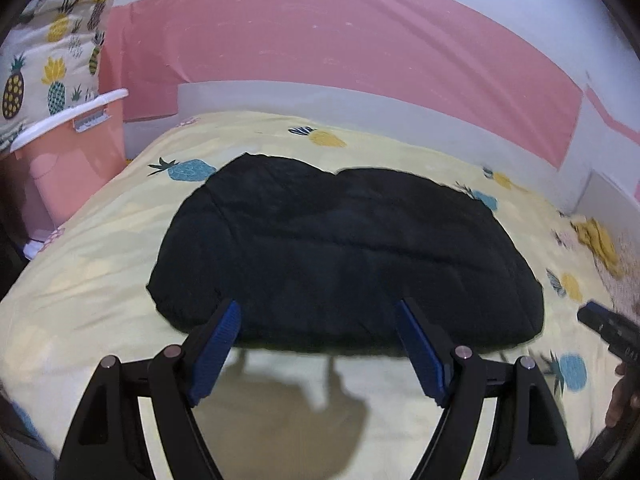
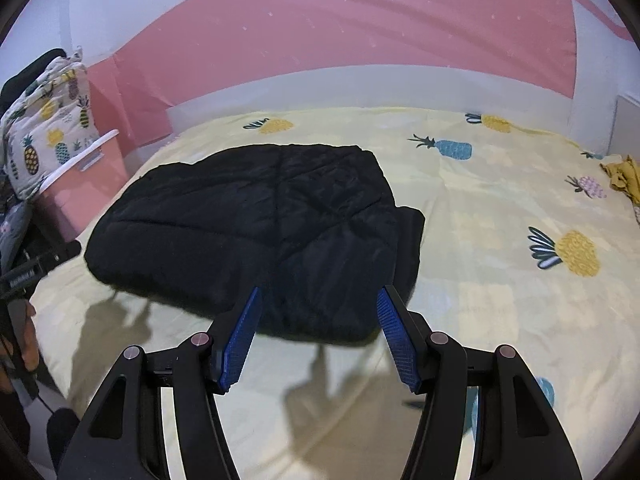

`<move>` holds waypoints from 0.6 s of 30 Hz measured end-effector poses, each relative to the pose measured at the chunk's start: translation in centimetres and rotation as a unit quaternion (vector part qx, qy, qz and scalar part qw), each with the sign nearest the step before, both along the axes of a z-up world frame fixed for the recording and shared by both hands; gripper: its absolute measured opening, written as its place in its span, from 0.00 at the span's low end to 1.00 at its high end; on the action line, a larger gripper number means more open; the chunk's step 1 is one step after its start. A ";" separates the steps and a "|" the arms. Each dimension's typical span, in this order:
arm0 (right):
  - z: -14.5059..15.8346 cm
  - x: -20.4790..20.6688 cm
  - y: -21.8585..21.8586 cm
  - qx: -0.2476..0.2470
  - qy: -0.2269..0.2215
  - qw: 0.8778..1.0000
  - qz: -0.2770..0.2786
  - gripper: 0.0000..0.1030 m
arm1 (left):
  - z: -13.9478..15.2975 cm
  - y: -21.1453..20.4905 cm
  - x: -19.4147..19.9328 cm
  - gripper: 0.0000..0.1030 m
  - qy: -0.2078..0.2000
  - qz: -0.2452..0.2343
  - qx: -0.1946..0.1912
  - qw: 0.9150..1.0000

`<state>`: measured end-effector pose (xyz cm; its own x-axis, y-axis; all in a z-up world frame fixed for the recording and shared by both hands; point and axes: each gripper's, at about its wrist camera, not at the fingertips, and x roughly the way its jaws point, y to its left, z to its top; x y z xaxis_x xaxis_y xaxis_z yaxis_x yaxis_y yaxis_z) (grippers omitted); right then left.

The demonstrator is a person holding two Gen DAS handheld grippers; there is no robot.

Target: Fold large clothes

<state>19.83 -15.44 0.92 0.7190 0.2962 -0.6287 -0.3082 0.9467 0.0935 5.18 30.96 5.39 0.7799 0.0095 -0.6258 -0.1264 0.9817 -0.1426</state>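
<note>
A black quilted garment [image 1: 344, 256] lies folded into a thick pad on the yellow pineapple-print bed sheet [image 1: 100, 264]. My left gripper [image 1: 320, 308] hovers over the garment's near edge, open, with nothing between its blue pads. In the right wrist view the same garment [image 2: 260, 224] fills the centre left. My right gripper [image 2: 320, 296] is open too, above the near right corner of the garment, holding nothing. The right gripper's tip [image 1: 608, 328] shows at the right edge of the left wrist view, with a hand behind it.
A pink storage bin [image 1: 68, 152] with a pineapple-print cushion [image 1: 52, 52] on it stands left of the bed. A yellow cloth [image 2: 624, 178] lies at the far right of the bed. A pink and white wall [image 1: 340, 40] runs behind.
</note>
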 end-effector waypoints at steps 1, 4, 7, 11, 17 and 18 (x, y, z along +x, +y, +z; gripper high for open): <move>0.1 -0.6 0.1 -0.001 -0.001 1.000 0.002 0.58 | 0.1 -0.6 -0.8 0.79 -0.001 0.004 0.005 1.000; 0.1 -2.8 0.3 -0.007 -0.010 1.000 0.008 0.58 | 0.4 -2.4 -3.2 0.79 -0.010 0.003 0.007 1.000; -0.2 -4.6 0.5 -0.010 -0.011 1.000 0.014 0.58 | 0.4 -3.9 -4.7 0.79 -0.003 -0.004 0.006 1.000; -0.6 -6.7 0.6 -0.013 -0.008 1.000 0.017 0.58 | -0.1 -5.4 -6.2 0.79 0.016 -0.009 0.013 1.000; -0.8 -8.6 0.7 -0.024 -0.016 0.999 0.018 0.58 | -0.8 -6.4 -8.2 0.79 0.023 -0.007 0.005 1.000; -0.8 -8.8 0.8 -0.027 -0.018 0.999 0.018 0.58 | -0.9 -6.6 -8.4 0.79 0.024 -0.006 0.002 1.000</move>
<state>11.05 -14.68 0.08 0.7306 0.2885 -0.6189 -0.3442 0.9384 0.0312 -3.21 24.36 4.53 0.7494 0.0028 -0.6621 -0.1217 0.9835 -0.1336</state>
